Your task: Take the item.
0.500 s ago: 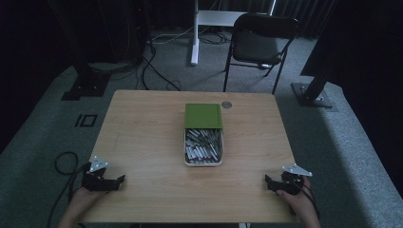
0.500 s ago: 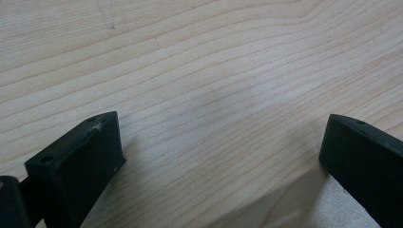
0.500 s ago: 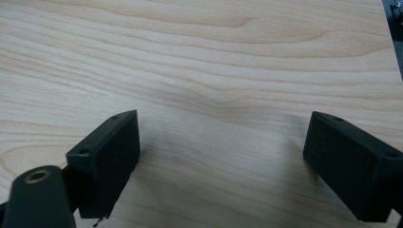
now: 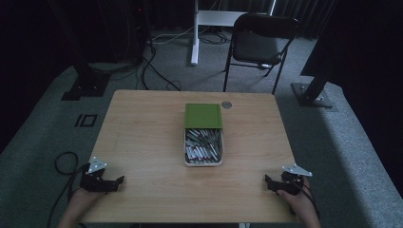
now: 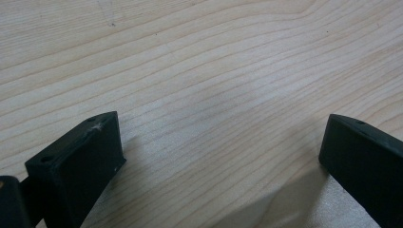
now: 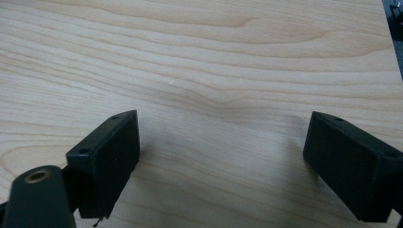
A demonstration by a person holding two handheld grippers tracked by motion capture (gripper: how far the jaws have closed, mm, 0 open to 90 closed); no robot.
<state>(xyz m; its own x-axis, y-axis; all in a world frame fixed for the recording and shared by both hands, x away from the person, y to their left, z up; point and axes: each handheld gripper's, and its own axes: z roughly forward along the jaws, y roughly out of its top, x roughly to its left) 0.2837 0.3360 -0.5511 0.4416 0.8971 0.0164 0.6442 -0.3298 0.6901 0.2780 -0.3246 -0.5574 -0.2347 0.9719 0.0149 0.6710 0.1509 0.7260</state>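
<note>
One big wooden table (image 4: 142, 133) fills most of what I see, and in its middle sits a white tray (image 4: 203, 161) full of little metal bits, with a green lid (image 4: 203, 116) lying over its far end. My left gripper (image 4: 115, 181) rests at the near left corner and my right gripper (image 4: 268, 181) at the near right corner, both well apart from the tray. Each has its jaws spread wide over bare wood, holding nothing.
</note>
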